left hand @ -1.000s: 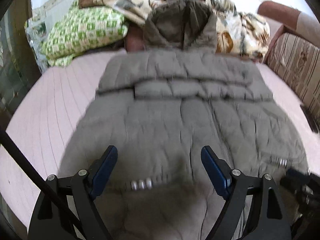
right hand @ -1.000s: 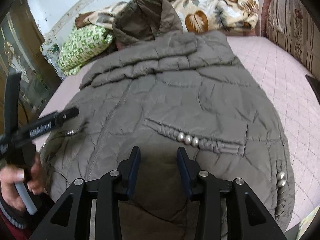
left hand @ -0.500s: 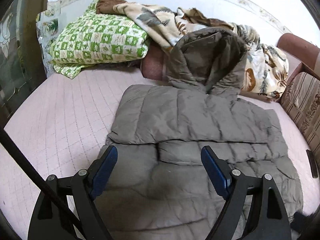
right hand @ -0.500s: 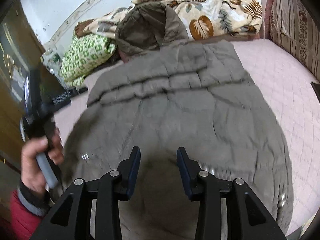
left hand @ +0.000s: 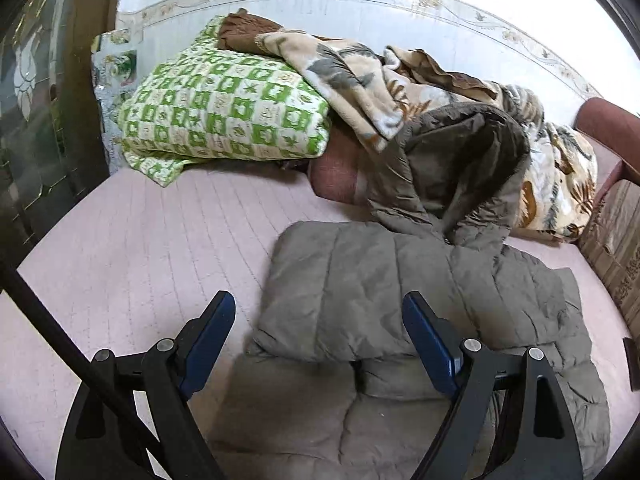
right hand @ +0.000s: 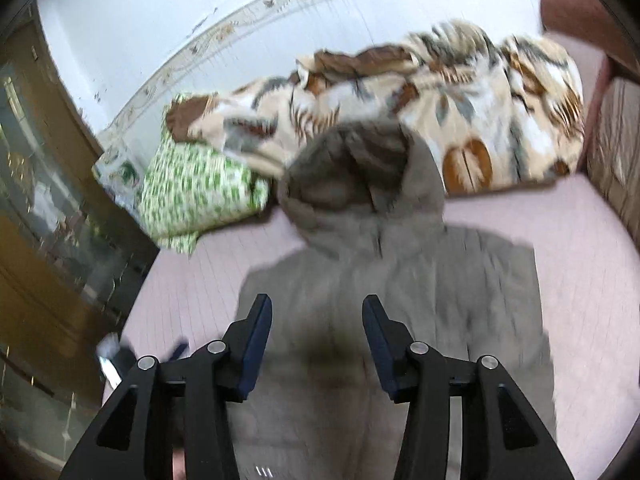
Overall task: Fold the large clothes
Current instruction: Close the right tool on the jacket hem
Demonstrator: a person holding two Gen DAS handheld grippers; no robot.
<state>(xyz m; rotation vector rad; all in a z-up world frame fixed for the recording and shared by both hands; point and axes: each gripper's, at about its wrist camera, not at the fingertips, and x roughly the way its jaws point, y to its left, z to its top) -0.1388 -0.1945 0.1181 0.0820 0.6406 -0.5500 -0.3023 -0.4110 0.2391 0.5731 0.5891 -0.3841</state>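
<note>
Coat (left hand: 400,280): olive-grey, quilted, hooded. Lies flat on the bed (left hand: 168,256), spread over its middle and reaching the near edge. Long axis runs from the near edge toward the far edge; hood (left hand: 460,168) points to the far edge and rests against the bedding piled there. Sleeves folded in across the body, leaving a roughly rectangular outline with a padded band across the chest. Surface puffy, creased along the stitch lines.

Left gripper (left hand: 318,332): jaws wide apart, empty, hanging over the coat's left folded edge.

Right gripper (right hand: 317,336): jaws opening, empty, above the coat's lower middle; this view is motion-blurred.

Far edge of bed: green checked pillow (left hand: 224,108) toward the left corner, leaf-print blanket (left hand: 360,76) heaped beside and partly over it.
</note>
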